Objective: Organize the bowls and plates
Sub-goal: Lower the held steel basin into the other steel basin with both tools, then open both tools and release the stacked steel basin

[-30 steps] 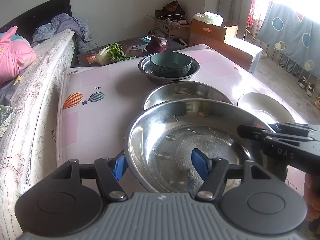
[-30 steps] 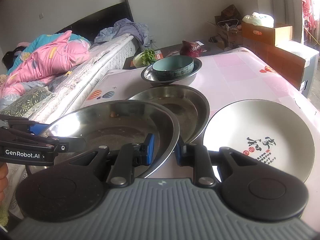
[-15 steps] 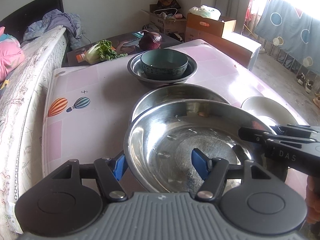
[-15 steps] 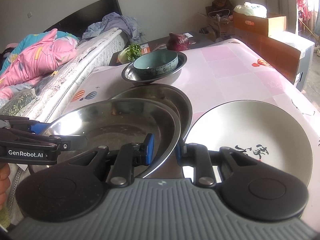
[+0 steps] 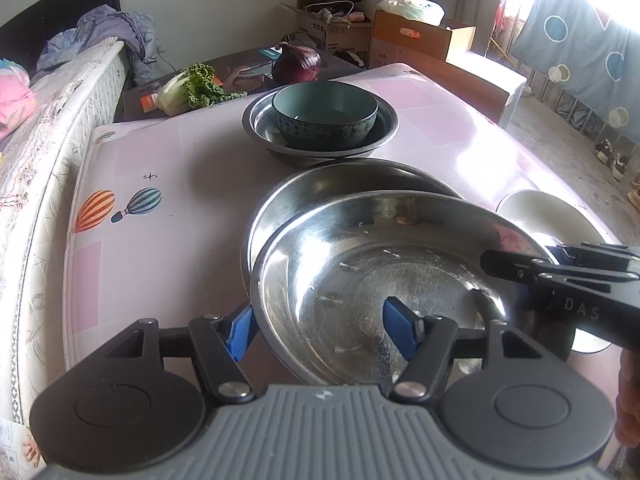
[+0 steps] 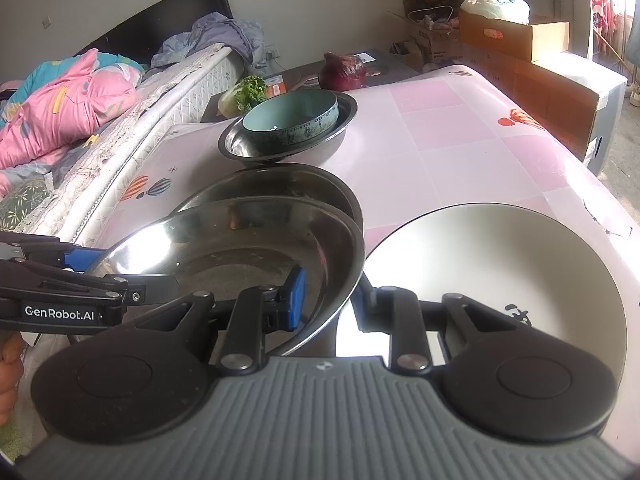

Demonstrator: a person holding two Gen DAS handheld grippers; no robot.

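Observation:
Both grippers hold one shallow steel plate [image 5: 360, 272] [image 6: 240, 248] above the table. My left gripper [image 5: 316, 328] clamps its left rim, one finger inside, one outside. My right gripper [image 6: 332, 300] clamps its right rim the same way. A second steel plate [image 5: 332, 184] [image 6: 280, 180] lies on the table just beyond and partly under it. A teal bowl [image 5: 324, 112] [image 6: 292, 120] sits inside a steel bowl [image 5: 384, 128] [image 6: 344, 124] farther back. A white plate [image 6: 500, 260] [image 5: 540, 212] with black characters lies at the right.
The pink checked table [image 5: 160, 240] has a mattress [image 5: 40, 140] along its left edge. A cabbage [image 5: 188, 88] and a purple onion [image 5: 296, 64] lie on a dark surface behind it. Cardboard boxes [image 6: 512, 32] stand at the back right.
Both grippers carried the held steel plate forward toward the second steel plate; it now overlaps it more. The grip on both rims is unchanged.

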